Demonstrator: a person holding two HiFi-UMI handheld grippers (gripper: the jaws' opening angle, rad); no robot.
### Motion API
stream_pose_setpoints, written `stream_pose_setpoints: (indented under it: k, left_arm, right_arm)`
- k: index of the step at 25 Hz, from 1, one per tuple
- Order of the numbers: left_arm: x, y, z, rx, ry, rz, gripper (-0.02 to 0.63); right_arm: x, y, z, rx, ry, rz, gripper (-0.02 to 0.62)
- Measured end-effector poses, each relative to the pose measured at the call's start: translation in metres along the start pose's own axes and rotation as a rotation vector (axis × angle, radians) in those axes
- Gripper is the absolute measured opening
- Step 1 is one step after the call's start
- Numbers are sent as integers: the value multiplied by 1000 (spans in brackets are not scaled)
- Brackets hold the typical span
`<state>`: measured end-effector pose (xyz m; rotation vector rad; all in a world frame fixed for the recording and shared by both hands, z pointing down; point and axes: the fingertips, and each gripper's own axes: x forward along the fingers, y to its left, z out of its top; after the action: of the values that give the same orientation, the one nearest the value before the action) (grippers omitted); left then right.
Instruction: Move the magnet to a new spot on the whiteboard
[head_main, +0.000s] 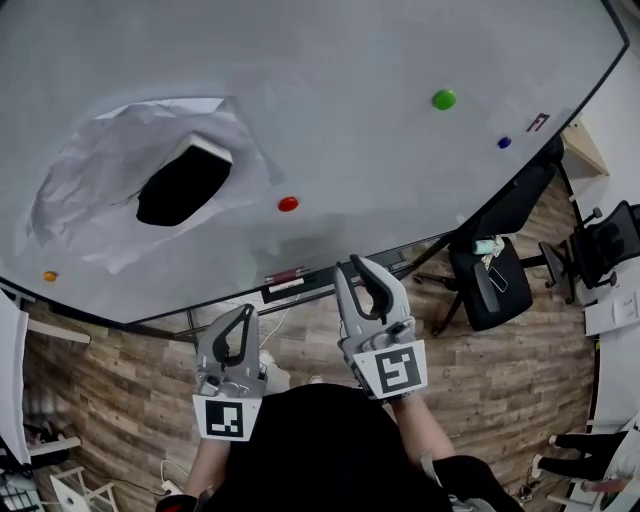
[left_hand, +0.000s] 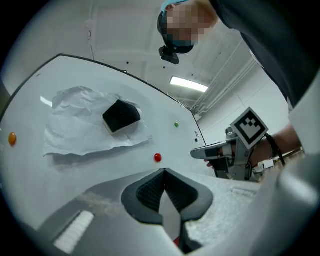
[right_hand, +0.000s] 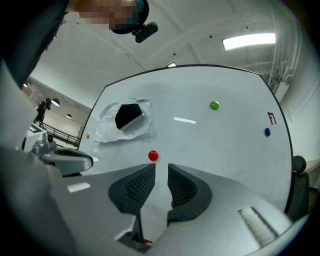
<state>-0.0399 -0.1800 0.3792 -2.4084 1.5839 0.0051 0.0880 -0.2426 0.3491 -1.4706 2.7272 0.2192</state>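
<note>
A red magnet (head_main: 288, 204) (left_hand: 158, 158) (right_hand: 153, 155) sticks to the whiteboard (head_main: 380, 170), low and near the middle. My right gripper (head_main: 356, 268) (right_hand: 161, 168) hangs just below the board's bottom edge, under and slightly right of the magnet. Its jaws stand a narrow gap apart with nothing between them. My left gripper (head_main: 243, 311) (left_hand: 164, 173) is lower and further left, with its tips together and nothing in them. Neither gripper touches the board.
A green magnet (head_main: 444, 99), a blue magnet (head_main: 504, 143) and an orange magnet (head_main: 49, 276) also sit on the board. A black eraser (head_main: 183, 186) rests on crumpled paper (head_main: 90, 190). An office chair (head_main: 495, 280) stands at the right.
</note>
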Motion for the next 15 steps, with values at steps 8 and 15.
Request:
stream_pose_setpoints:
  k: [8,15]
  left_arm:
    - [-17,-24,14,10,-2,48,2]
    - [-34,-44,15,17,17,70,2]
  right_arm:
    - [-33,4,1,13,-11,58,70]
    - [-62,8,-3,13,-1,79,71]
